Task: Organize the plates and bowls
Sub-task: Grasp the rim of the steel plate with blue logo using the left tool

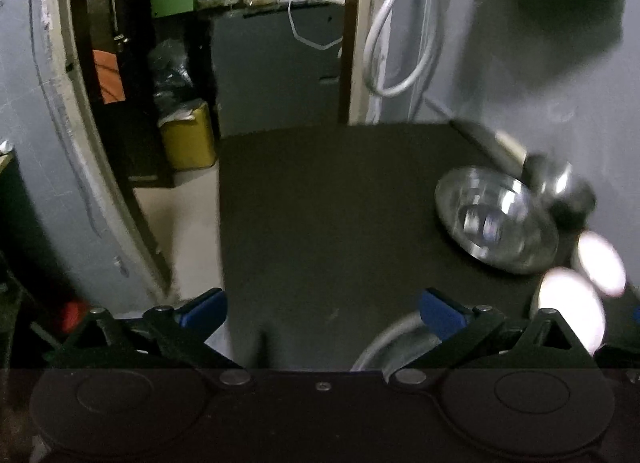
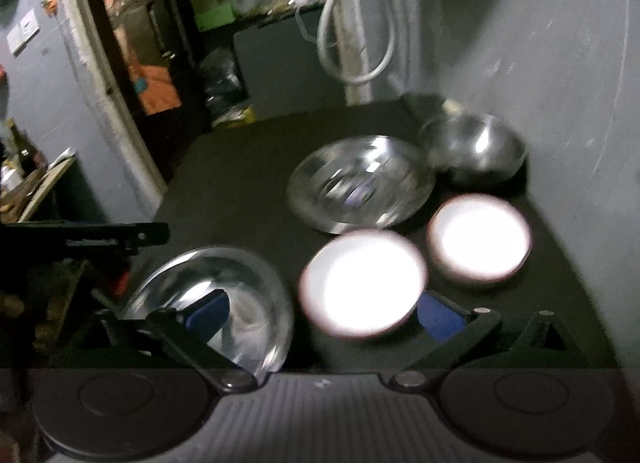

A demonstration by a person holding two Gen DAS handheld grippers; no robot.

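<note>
- Clearly nothing is grasped yet: both the left gripper and the right gripper hover with blue pads spread wide and empty.
- Nearest the right gripper sits a white plate, with a second white plate to its right; a steel plate lies beyond, and a steel bowl sits at the far right by the wall.
- Another steel bowl, tilted, lies near left, partly behind the right gripper's left finger.
- I'd take a plate by its rim, pads straddling the edge, then lower it squarely onto its twin; the glossy steel looks slippery.
- Everything rests on a dark matte table against a grey wall, with a white cable hanging and a doorway to a cluttered room at far left.
</note>
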